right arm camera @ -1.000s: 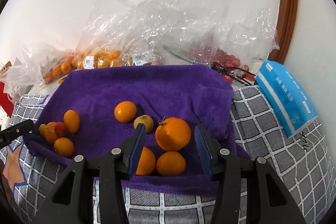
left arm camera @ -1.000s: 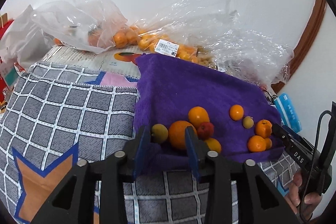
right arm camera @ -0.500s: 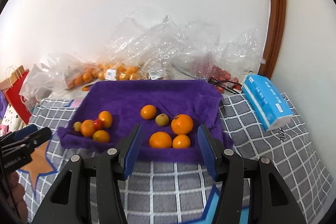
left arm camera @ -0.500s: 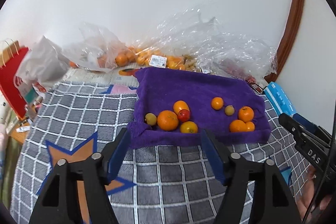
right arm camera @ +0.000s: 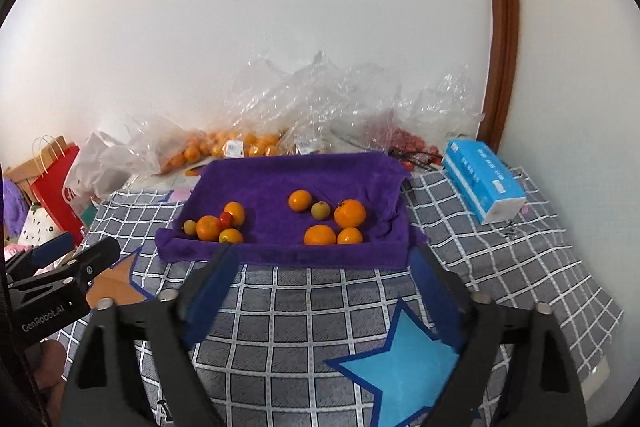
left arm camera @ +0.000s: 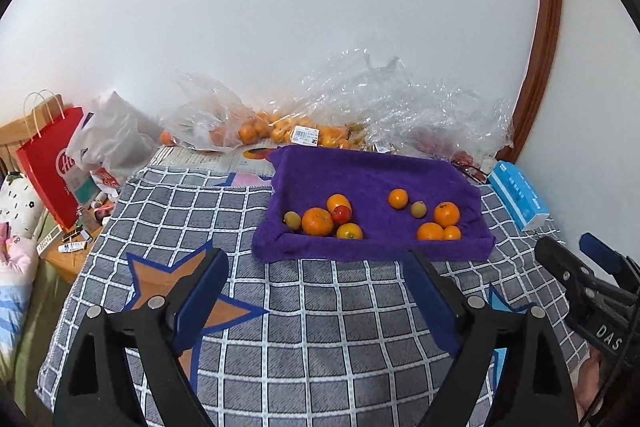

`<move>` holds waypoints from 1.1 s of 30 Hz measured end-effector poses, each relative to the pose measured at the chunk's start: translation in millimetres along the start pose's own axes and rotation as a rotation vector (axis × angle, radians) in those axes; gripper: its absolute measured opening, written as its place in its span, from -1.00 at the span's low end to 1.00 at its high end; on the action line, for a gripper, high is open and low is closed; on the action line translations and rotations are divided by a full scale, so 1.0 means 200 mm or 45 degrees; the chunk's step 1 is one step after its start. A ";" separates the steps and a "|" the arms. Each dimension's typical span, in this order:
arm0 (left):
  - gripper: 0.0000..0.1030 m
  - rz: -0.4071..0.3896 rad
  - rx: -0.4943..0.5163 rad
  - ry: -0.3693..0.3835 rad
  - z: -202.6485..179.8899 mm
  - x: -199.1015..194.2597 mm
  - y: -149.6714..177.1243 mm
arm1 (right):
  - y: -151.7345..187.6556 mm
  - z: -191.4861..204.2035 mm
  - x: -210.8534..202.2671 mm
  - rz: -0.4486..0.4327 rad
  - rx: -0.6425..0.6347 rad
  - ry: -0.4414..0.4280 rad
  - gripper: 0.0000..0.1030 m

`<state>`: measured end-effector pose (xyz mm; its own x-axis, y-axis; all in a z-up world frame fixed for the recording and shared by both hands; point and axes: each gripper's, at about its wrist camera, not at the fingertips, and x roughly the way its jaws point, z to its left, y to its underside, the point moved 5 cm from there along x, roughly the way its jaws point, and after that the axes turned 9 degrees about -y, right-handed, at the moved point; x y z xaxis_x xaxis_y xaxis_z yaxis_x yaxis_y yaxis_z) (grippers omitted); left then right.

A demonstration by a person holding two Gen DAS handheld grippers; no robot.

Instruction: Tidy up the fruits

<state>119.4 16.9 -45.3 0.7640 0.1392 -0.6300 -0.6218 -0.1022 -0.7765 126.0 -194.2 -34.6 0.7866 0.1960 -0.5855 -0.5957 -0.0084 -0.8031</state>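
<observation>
Both claws are pulling well back from the purple towel [left arm camera: 360,179]. The left claw [left arm camera: 316,303] and right claw [right arm camera: 320,291] are hanging spread wide and empty. The fruits, oranges [left arm camera: 317,221] mostly, are sitting in two clusters (sorted, perhaps).

Fuzzy matt purple towel [left arm camera: 372,179] on a woven checked cloth [left arm camera: 320,307], behind it crinkly glossy, probably plastic bags [left arm camera: 392,107].
</observation>
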 end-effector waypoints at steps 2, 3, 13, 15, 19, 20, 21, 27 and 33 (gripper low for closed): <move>0.74 -0.007 0.007 0.004 0.00 -0.03 0.01 | 0.01 0.02 -0.04 -0.008 -0.039 0.041 0.82; 0.74 -0.011 0.011 0.001 0.00 -0.05 0.01 | 0.01 0.03 -0.06 -0.005 -0.053 0.063 0.82; 0.76 -0.033 0.038 -0.021 -0.02 -0.10 0.04 | 0.04 0.04 -0.14 0.002 -0.023 0.060 0.82; 0.76 -0.033 0.038 -0.011 -0.02 -0.11 0.04 | 0.04 0.03 -0.14 0.005 -0.011 0.051 0.82; 0.76 -0.028 0.034 -0.013 -0.02 -0.11 0.05 | 0.04 0.03 -0.15 -0.001 -0.010 0.065 0.82; 0.76 -0.024 0.032 -0.010 -0.02 -0.11 0.05 | 0.05 0.03 -0.16 0.000 -0.006 0.062 0.82; 0.76 -0.019 0.031 -0.008 -0.02 -0.11 0.06 | 0.05 0.03 -0.16 0.001 -0.005 0.059 0.82; 0.76 -0.016 0.035 -0.017 -0.03 -0.12 0.06 | 0.05 0.04 -0.16 -0.001 -0.011 0.063 0.82; 0.76 -0.016 0.033 -0.028 -0.02 -0.12 0.06 | 0.05 0.04 -0.17 0.000 -0.004 0.063 0.82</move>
<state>93.5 8.4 -39.5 0.7682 0.1617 -0.6194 -0.6163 -0.0750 -0.7839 91.7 -194.0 -21.2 0.7935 0.1475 -0.5904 -0.5955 -0.0116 -0.8033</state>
